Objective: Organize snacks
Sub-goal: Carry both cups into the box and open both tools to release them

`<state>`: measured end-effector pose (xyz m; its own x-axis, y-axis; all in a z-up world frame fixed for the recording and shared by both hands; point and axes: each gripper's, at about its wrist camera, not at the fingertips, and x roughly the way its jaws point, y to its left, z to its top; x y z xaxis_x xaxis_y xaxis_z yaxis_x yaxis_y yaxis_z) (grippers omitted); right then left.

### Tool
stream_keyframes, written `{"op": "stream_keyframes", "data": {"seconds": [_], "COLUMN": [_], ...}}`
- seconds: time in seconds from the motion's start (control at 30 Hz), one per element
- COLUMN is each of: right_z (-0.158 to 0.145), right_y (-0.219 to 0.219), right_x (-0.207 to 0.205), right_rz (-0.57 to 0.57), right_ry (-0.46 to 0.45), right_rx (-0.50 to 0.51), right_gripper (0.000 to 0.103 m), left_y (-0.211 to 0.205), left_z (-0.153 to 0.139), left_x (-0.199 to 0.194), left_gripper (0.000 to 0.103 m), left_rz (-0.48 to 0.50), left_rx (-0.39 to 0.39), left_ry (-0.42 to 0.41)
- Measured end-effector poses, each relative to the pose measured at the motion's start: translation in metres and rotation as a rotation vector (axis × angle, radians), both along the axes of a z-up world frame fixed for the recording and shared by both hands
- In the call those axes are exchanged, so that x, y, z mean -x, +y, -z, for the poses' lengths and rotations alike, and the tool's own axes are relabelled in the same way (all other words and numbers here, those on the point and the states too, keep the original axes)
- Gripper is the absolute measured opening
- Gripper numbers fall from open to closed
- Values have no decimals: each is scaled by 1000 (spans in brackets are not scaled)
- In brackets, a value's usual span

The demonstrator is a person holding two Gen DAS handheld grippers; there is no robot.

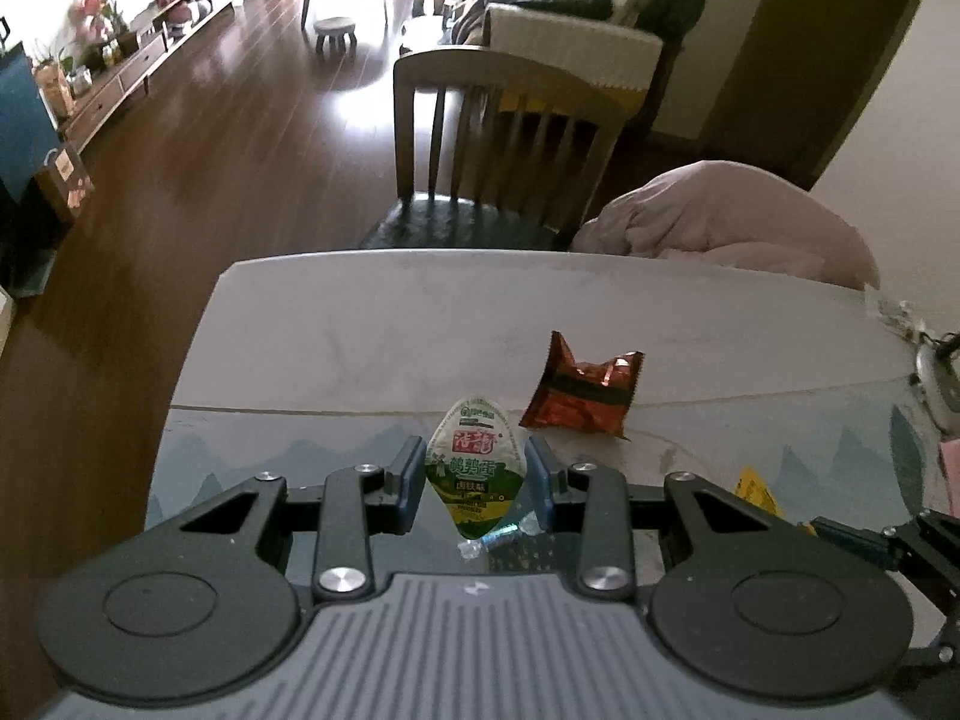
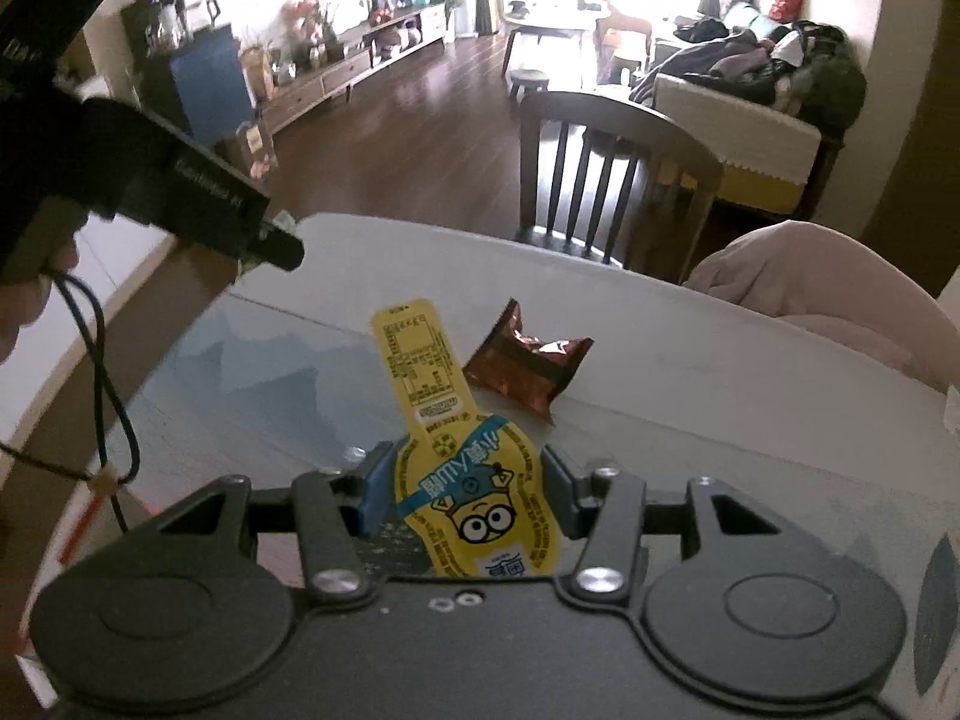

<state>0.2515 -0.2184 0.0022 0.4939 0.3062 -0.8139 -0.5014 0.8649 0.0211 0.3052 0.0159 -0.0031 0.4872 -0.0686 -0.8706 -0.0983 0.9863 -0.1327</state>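
Observation:
My left gripper (image 1: 475,471) is shut on a green and white egg-shaped snack pack (image 1: 475,468), held upright above the table. A red-brown foil snack packet (image 1: 581,391) lies on the table just beyond it to the right. My right gripper (image 2: 465,489) is shut on a yellow cartoon snack pouch (image 2: 468,480), whose long neck points up and away. The same foil packet (image 2: 528,363) lies ahead of it. The yellow pouch's edge (image 1: 757,489) shows at the right of the left wrist view.
The table (image 1: 372,330) is pale grey with a blue mountain-print mat (image 1: 252,456) near me. A wooden chair (image 1: 510,138) stands at the far edge, and a pink cushion (image 1: 738,216) at the far right. The left gripper's body (image 2: 150,180) fills the right wrist view's left side.

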Motion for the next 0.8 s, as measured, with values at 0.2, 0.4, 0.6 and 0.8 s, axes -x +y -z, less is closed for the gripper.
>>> {"op": "stream_keyframes", "data": {"seconds": [0.2,0.4,0.6,0.8], "right_z": [-17,-19,-15,-7], "right_y": [3,9,16,25], "right_x": [31,60,89,119], "right_rz": [25,43,57,43], "right_ry": [16,40,78,107], "right_rx": [-36,-60,-80,-104], "right_gripper": [51,51,51,51], "left_y": [-2,-6,-8,-3], "left_z": [-20,-27,-20,-6], "left_x": [36,76,114,149], "left_gripper": [35,35,35,35], "left_rz": [26,65,102,119], "left_rx": [-11,-22,-32,-25], "left_ry": [-15,-17,15,64]}}
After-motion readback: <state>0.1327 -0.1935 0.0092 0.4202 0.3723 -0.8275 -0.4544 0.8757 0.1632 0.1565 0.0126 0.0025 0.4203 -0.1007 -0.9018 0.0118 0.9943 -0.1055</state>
